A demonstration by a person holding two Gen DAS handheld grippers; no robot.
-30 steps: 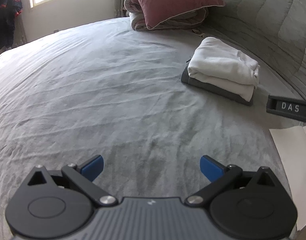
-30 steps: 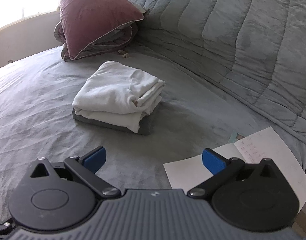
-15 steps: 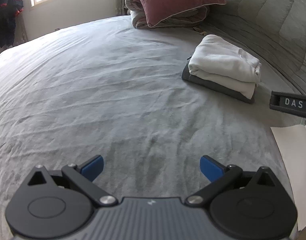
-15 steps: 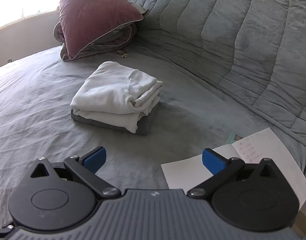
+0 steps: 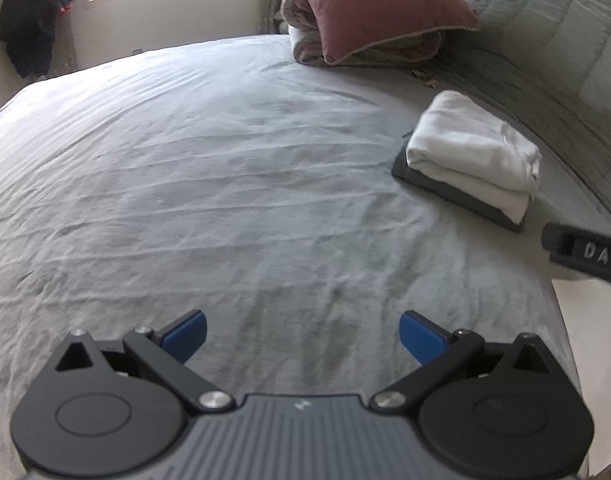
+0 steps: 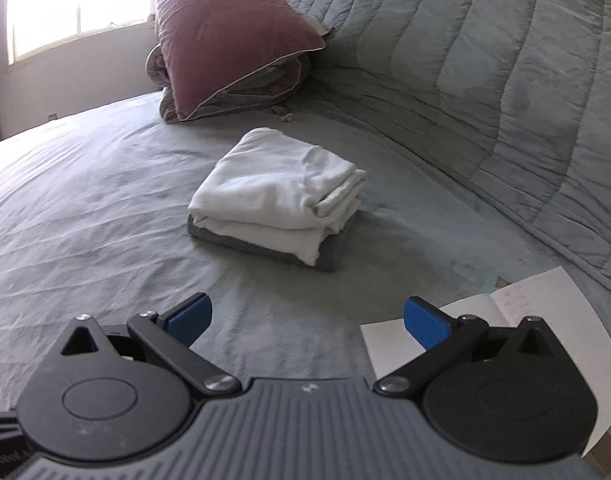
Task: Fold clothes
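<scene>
Both the left gripper (image 5: pixel 301 334) and right gripper (image 6: pixel 307 316) hang wide and empty, having drawn back from the folded white-on-grey stack (image 6: pixel 279 196) on the bed (image 5: pixel 185 168), so folding looks finished.

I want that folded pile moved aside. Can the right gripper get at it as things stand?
Probably yes. The right gripper is open and empty, and only bare bedsheet lies between it and the folded white clothes stacked on a grey garment.
</scene>
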